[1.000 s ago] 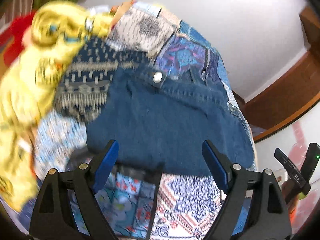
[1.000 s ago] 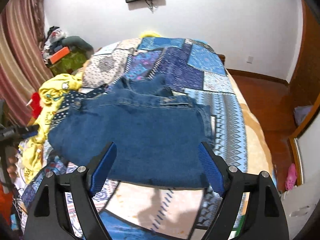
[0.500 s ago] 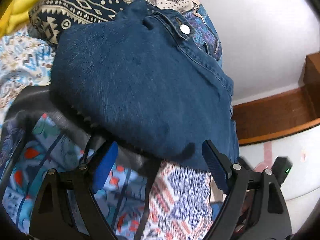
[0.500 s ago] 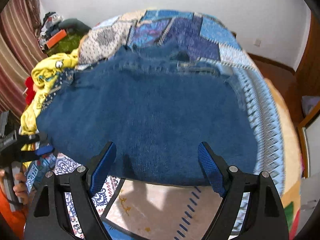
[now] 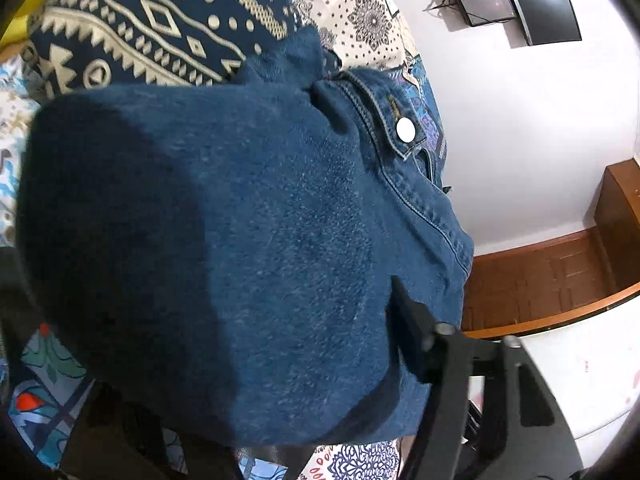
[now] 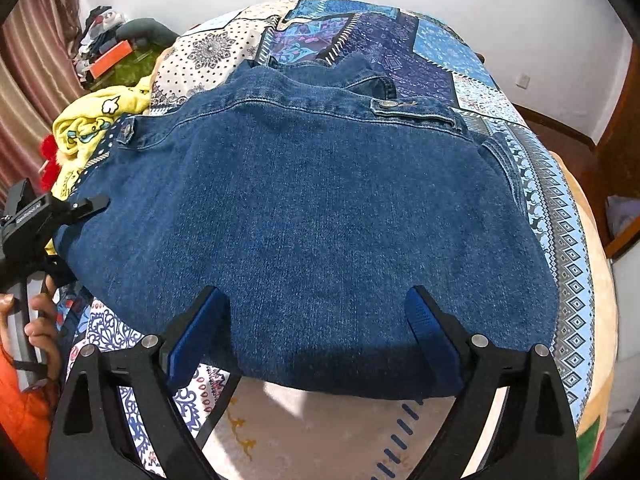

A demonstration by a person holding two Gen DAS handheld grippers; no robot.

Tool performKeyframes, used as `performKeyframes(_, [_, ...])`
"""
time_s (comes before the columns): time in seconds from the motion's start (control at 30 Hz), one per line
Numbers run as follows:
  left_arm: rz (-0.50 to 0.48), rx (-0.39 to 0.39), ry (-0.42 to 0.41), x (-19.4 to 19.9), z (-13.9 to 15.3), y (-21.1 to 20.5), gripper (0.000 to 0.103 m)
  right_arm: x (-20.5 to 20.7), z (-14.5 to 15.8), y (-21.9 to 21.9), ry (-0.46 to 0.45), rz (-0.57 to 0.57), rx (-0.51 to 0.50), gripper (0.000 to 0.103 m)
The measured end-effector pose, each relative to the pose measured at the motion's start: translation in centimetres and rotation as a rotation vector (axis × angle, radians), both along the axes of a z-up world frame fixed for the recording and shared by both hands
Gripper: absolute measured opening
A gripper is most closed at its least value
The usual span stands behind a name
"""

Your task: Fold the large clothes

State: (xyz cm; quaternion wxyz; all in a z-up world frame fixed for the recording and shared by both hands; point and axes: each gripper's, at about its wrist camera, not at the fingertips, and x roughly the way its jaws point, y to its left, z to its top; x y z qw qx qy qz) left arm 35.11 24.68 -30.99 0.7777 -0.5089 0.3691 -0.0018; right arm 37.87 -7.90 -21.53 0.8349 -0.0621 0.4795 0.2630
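Note:
A folded blue denim jacket (image 6: 320, 200) lies on the patchwork bedspread (image 6: 440, 52). My right gripper (image 6: 312, 320) hangs over its near edge. Its blue pads stand apart on either side of the cloth, jaws opening, gripping nothing. My left gripper (image 6: 80, 206) sits at the jacket's left edge, one finger resting on top of the denim. In the left wrist view the jacket (image 5: 260, 220) fills the frame. One black finger (image 5: 408, 320) of the left gripper (image 5: 320, 300) lies over it and the other is hidden beneath. Its jaws are closing with denim between them.
A yellow printed garment (image 6: 92, 120) and a navy patterned cloth (image 5: 140, 28) lie left of the jacket. Clutter (image 6: 116, 48) sits by the curtain. A person's hand (image 6: 40, 320) holds the left tool. The bed's right edge drops to a wooden floor (image 5: 540, 280).
Both grippers have sunk closer to the jacket. The left one rolled and slid over the jacket's edge, its jaws narrowing around the denim. The right jaws widened a little.

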Motion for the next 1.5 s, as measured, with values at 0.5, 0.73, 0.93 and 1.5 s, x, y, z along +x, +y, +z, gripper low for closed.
performKeyframes(0.5, [-0.001, 0.206, -0.279, -1.2, 14.2, -0.3, 0.027, -2.0, 5.3, 3.2, -0.073, 0.046, -0.025, 0.091])
performKeyframes(0.73, [-0.033, 0.412, -0.306, -2.5, 18.8, -1.6, 0.027, -2.6, 4.4, 8.9, -0.056, 0.130, 0.002, 0.091])
performKeyframes(0.93, [-0.054, 0.518, -0.216, -1.0, 17.8, -3.0, 0.026, -0.9, 0.0, 11.4, 0.119, 0.132, 0.029, 0.096])
performKeyframes(1.5, [-0.338, 0.796, -0.309, 3.7, 20.5, -19.6, 0.026, -1.5, 4.5, -3.2, -0.023, -0.050, 0.105, 0.102])
